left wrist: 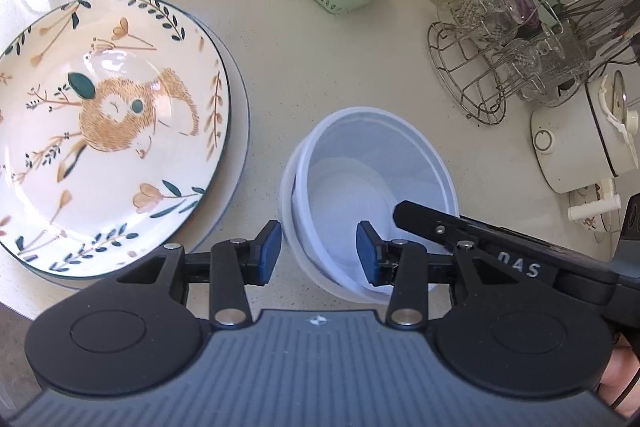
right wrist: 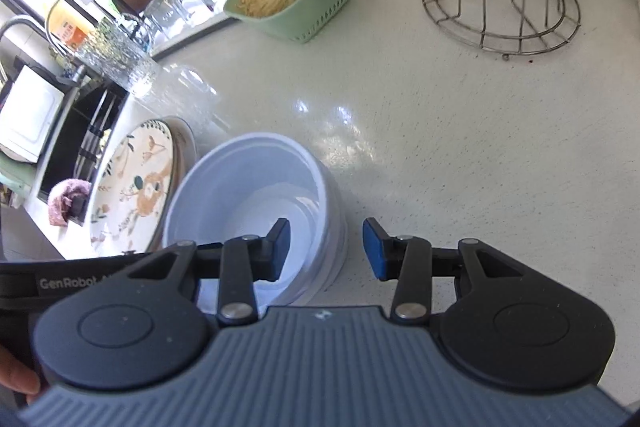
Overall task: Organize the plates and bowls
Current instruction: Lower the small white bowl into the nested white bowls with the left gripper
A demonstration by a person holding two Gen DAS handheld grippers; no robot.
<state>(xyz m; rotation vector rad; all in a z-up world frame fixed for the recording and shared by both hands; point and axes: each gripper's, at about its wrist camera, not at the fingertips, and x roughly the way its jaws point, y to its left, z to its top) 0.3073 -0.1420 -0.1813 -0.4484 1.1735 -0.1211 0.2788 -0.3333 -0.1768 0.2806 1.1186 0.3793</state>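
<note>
Bowls (left wrist: 372,195): white, nested, on the counter (left wrist: 320,59) right of the plates (left wrist: 108,131); likely thin plastic, light, flexible at the rim, apt to slide; best taken by the rim wall. Plates: decorated one stacked on a plainer one, left of centre; judged ceramic, heavy, stiff, glazed and slippery, breakable; take at the edge. Left gripper (left wrist: 318,253): jaws wide, straddling the bowls' left rim, holding nothing. Right gripper (right wrist: 326,249): jaws wide, straddling the bowls' right rim, empty.
</note>
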